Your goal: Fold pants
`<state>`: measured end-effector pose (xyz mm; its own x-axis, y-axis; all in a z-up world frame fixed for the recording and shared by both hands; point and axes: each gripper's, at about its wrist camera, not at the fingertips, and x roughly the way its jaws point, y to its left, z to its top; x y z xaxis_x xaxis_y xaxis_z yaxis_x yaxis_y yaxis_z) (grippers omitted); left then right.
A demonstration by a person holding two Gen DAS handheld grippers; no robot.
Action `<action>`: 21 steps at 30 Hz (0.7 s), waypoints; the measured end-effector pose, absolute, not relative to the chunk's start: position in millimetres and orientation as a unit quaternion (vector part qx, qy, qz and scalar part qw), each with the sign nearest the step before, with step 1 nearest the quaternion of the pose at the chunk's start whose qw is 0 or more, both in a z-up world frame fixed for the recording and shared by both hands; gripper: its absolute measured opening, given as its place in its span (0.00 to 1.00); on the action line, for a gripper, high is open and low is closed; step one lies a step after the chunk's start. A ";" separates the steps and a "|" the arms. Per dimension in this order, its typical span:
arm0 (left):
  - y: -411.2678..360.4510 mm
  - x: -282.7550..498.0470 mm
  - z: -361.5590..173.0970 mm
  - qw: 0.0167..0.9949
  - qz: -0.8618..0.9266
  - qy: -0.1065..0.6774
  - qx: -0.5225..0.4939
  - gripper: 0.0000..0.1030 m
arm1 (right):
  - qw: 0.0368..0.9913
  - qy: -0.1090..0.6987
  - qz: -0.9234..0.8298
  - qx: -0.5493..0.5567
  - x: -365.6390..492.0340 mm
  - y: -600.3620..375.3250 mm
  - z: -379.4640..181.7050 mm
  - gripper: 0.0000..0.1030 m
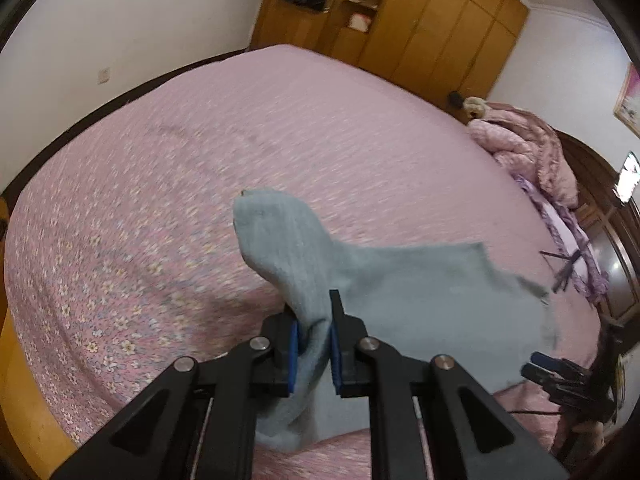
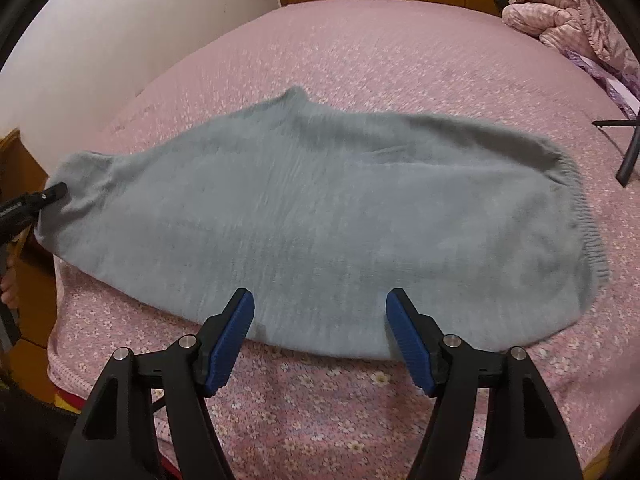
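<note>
Left gripper [image 1: 314, 320]: you pinch the cuff end of the grey-blue fleece pants [image 2: 320, 216], lifted off the pink floral bedspread [image 2: 360, 52]. Right gripper [image 2: 320, 316]: spread, empty, over the near edge. Step: first fold. Next: carry cuff toward the waistband [image 2: 588, 224].

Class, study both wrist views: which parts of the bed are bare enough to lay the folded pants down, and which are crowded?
Free: the wide pink bedspread beyond the grey pants, reaching the wardrobe and white wall. Also the flowered strip along the near edge. Crowded: the corner with the pink quilt, and the middle, covered by the pants.
</note>
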<state>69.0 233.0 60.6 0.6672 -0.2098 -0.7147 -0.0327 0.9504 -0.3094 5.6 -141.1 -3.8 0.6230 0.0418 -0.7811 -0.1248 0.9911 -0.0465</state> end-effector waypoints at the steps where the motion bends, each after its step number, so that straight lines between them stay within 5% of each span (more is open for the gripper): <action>1: 227.3 68.7 66.5 0.902 -0.056 0.403 -0.146 0.12 | 0.900 0.430 0.045 -0.047 3.7 -142.6 -1.3 0.69; 21: 80.1 112.1 65.6 0.863 -0.170 0.467 -0.096 0.12 | 0.903 0.428 0.035 -0.027 -11.0 -163.8 4.0 0.69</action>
<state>112.1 80.1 65.6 0.5065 -0.3829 -0.7725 0.2039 0.9238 -0.3242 -11.0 -163.8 4.0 0.6306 0.0409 -0.7750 -0.0864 0.9961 -0.0176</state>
